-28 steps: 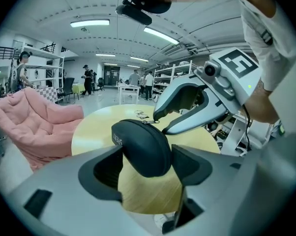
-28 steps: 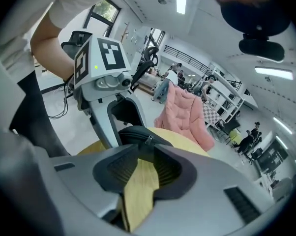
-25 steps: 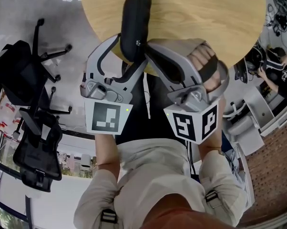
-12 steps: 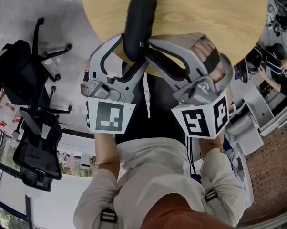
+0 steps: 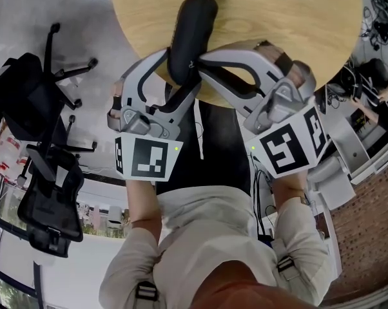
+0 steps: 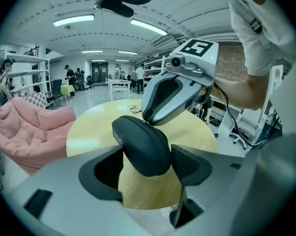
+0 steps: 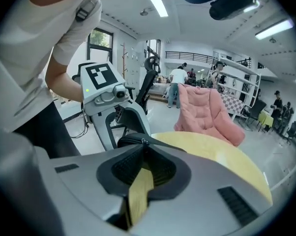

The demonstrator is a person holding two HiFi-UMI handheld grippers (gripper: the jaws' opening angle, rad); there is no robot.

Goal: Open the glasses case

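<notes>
Over table (image 5: 297,37) edge: clamps glasses case (image 5: 193,28) in left gripper (image 6: 148,168); nips zip pull (image 7: 144,142) in right gripper (image 7: 144,150), jaws just closing; risks slip if yanked.

Glasses case (image 5: 191,34) on table (image 5: 297,31), running from near edge toward centre, near end right at that edge. Left gripper (image 5: 180,66) there now, one jaw either side of case's near end, both pressing. Right gripper (image 5: 199,63) just right of case, tips against its side; jaws just closed in, zipper pull (image 7: 144,141) between them. Office chairs (image 5: 39,140) on floor, well left of table.
</notes>
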